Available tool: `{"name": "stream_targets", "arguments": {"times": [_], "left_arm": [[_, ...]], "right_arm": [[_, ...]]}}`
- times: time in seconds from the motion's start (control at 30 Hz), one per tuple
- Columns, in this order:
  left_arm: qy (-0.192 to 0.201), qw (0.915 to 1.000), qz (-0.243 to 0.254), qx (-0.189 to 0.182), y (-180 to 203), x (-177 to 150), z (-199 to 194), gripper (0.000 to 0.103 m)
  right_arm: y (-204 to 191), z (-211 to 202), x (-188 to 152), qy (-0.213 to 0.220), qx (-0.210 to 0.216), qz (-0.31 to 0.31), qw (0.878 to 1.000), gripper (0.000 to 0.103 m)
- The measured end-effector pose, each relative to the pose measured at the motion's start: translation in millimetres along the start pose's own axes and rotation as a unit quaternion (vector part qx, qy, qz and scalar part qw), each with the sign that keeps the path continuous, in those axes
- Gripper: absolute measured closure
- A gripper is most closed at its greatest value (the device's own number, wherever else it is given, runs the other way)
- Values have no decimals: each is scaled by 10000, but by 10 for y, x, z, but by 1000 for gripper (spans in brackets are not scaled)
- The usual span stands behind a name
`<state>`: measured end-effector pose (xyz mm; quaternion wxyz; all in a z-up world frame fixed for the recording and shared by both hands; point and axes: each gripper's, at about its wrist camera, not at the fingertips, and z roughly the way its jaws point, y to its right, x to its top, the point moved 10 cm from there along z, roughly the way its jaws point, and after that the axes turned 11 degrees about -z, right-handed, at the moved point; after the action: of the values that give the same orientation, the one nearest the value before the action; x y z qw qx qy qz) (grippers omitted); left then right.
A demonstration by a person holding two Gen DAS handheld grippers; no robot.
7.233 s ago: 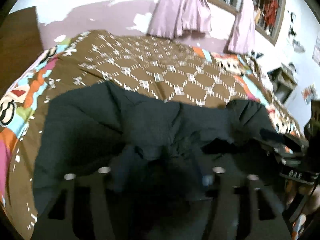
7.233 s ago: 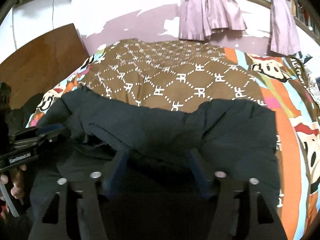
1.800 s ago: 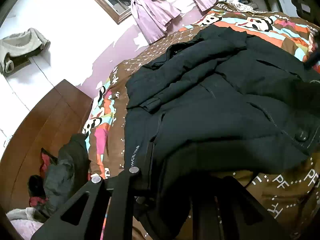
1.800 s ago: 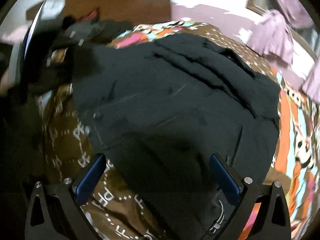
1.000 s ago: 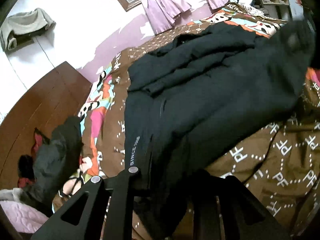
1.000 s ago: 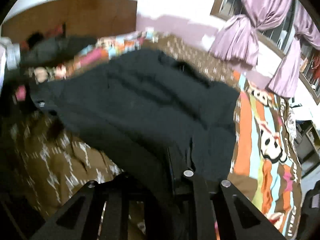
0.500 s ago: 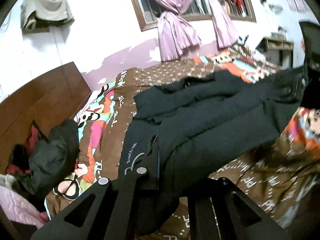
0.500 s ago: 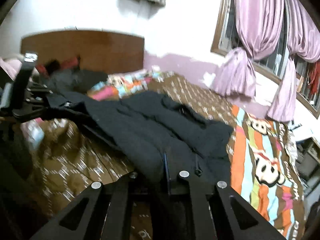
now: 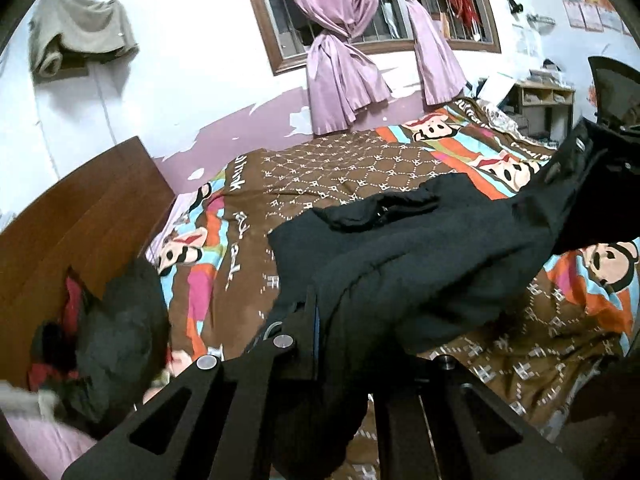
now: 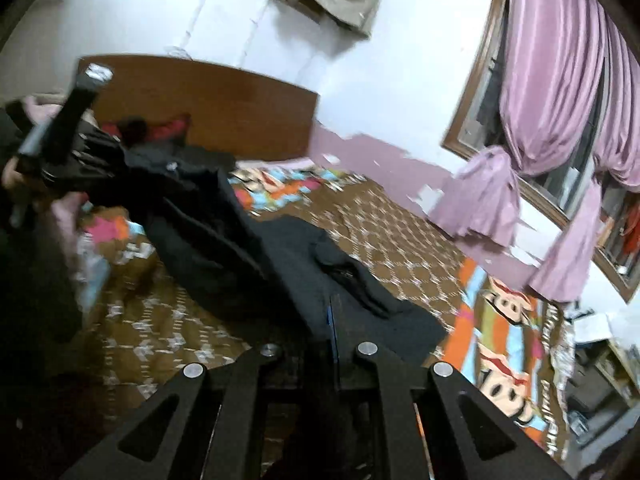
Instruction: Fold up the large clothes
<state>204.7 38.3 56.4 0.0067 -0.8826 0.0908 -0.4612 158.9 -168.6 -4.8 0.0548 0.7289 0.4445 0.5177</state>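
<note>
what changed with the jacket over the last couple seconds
Both claws, left claw and right claw, closed on the black jacket's near edge and raised it off the patterned bedspread; its far part stays on the bed. The dark clothes pile by the headboard hasn't moved.

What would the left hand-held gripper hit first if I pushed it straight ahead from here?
The left hand-held gripper is already shut on the dark jacket, so it meets more of that jacket right away. Beyond lies the patterned bedspread, though depth is hard to judge.
</note>
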Motion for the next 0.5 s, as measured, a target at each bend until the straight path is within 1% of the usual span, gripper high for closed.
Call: {"name": "stream_targets", "arguments": {"times": [0.1, 0.17, 0.2, 0.27, 0.37, 0.47, 0.5], "left_arm": [[-39, 10000, 36, 78, -76, 289, 408, 98], [104, 9996, 186, 193, -67, 531, 743, 98], [165, 9993, 233, 221, -106, 585, 853, 98], [265, 9987, 336, 275, -122, 762, 1198, 98], [281, 9985, 396, 256, -183, 916, 1632, 98], [224, 9984, 457, 253, -236, 1031, 2015, 98], [178, 9984, 467, 255, -253, 1072, 2205, 98]], "right_arm": [[222, 346, 43, -292, -192, -49, 9994, 95], [395, 584, 58, -442, -315, -23, 9985, 95], [491, 707, 68, -497, -378, 5, 9980, 95], [662, 921, 66, -591, -455, 85, 9972, 94], [961, 1326, 31, -790, -664, 156, 9945, 94], [1146, 1653, -37, -933, -901, 175, 9914, 94], [1212, 1783, -72, -952, -960, 198, 9906, 94]]}}
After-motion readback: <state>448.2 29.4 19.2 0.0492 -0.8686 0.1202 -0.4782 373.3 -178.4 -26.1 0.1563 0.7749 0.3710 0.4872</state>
